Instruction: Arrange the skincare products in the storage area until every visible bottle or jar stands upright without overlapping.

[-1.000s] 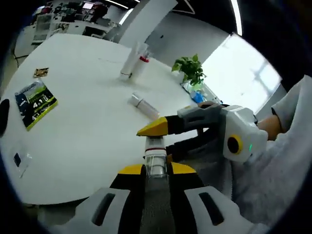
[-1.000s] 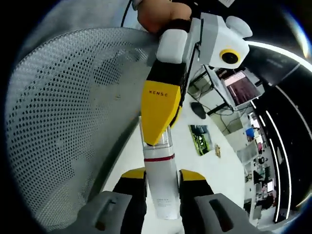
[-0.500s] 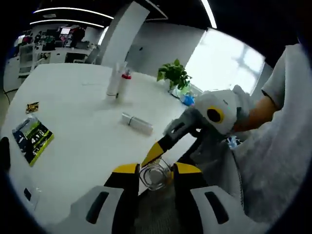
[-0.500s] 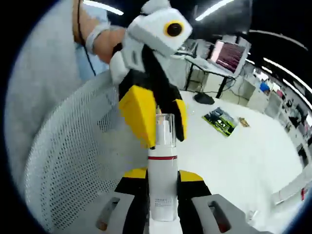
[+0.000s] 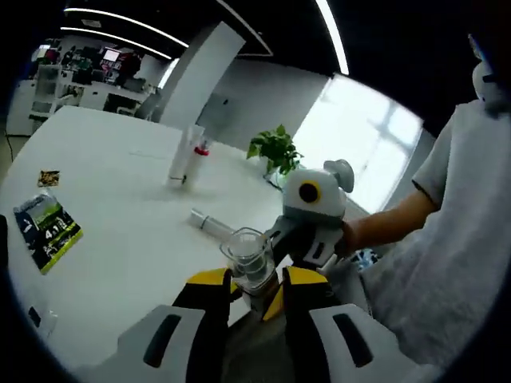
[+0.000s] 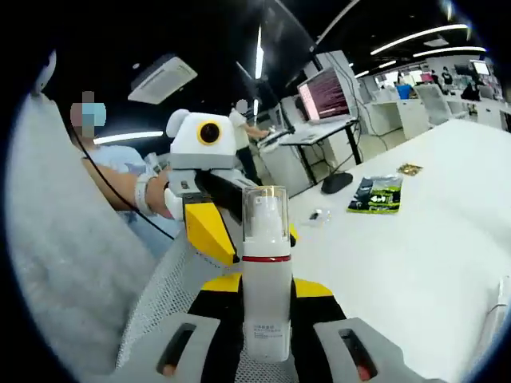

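A white pump bottle [image 6: 266, 271] with a clear cap and a red ring stands up between my right gripper's [image 6: 266, 289] jaws, which are shut on its body. My left gripper [image 6: 262, 235] comes in from behind, its yellow jaws pressed on either side of the bottle at the ring. In the left gripper view the clear cap of the bottle [image 5: 246, 254] rises between the left gripper's [image 5: 259, 279] jaws, and the right gripper [image 5: 281, 263] reaches in from the right. Two more containers [image 5: 185, 155] stand upright far across the white table [image 5: 120, 199]. Another bottle [image 5: 209, 223] lies on its side.
A potted plant [image 5: 275, 152] stands at the table's far edge. A green booklet [image 5: 44, 231] and a small packet [image 5: 48, 177] lie at the left. In the right gripper view I see the booklet [image 6: 375, 193], a black mouse [image 6: 335, 182], a monitor [image 6: 323, 92] and a mesh chair back [image 6: 156, 311].
Both cameras have swung upward, so the right gripper view now looks across the table instead of at the chair. The bottle stays held between both grippers and stands more upright.
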Available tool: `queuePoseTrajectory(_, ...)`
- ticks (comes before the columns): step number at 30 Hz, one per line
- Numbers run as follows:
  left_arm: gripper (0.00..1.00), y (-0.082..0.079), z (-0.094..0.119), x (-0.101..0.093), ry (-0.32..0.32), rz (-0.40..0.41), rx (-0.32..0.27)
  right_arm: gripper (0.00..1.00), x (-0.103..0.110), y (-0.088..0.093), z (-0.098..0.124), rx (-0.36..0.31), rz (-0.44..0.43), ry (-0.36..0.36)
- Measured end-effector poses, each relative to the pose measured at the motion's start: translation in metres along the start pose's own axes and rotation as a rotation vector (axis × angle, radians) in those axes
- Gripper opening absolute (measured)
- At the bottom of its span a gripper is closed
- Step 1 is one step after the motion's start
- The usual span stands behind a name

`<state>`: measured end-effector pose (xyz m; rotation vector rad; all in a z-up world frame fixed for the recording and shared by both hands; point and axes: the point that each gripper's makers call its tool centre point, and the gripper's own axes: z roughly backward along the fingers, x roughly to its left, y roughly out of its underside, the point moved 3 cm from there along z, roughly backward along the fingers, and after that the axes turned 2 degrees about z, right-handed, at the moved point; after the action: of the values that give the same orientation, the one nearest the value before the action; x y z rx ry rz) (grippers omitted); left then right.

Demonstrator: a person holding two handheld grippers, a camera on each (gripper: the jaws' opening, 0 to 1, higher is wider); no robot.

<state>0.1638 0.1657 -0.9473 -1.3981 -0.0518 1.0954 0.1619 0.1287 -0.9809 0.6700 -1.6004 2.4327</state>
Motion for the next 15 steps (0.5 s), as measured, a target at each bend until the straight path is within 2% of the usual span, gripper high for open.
queuePoseTrajectory(2,0.21,-0.002,-0.001,-0.001,0.008,0.014,-0.006,0.14,0.007,0.000,-0.002,0.004,-0.017,-0.042)
queuePoseTrajectory(5,0.20,-0.003,0.000,-0.004,0.049,0.060,-0.008,0.14,0.011,-0.002,-0.005,-0.007,-0.032,-0.064)
queuePoseTrajectory(6,0.19,-0.004,0.001,-0.003,0.044,0.069,-0.018,0.14,0.013,-0.004,-0.005,-0.018,-0.040,-0.077)
queuePoseTrajectory(7,0.19,-0.006,0.003,-0.006,0.063,0.098,-0.025,0.14,0.018,-0.006,-0.007,-0.045,-0.095,-0.115)
queuePoseTrajectory(8,0.19,-0.007,0.004,-0.008,0.083,0.126,-0.029,0.14,0.019,-0.007,-0.007,-0.050,-0.113,-0.130)
queuePoseTrajectory(9,0.18,-0.009,0.005,-0.008,0.083,0.163,-0.036,0.14,0.021,-0.010,-0.008,-0.070,-0.177,-0.163)
queuePoseTrajectory(10,0.18,-0.010,0.005,-0.007,0.084,0.179,-0.038,0.14,0.022,-0.010,-0.008,-0.074,-0.186,-0.170)
queuePoseTrajectory(12,0.17,-0.012,0.007,-0.002,0.067,0.223,-0.044,0.14,0.019,-0.013,-0.010,-0.087,-0.210,-0.162)
queuePoseTrajectory(15,0.17,-0.017,0.009,0.011,0.010,0.323,-0.080,0.14,0.008,-0.020,-0.012,-0.131,-0.238,-0.098)
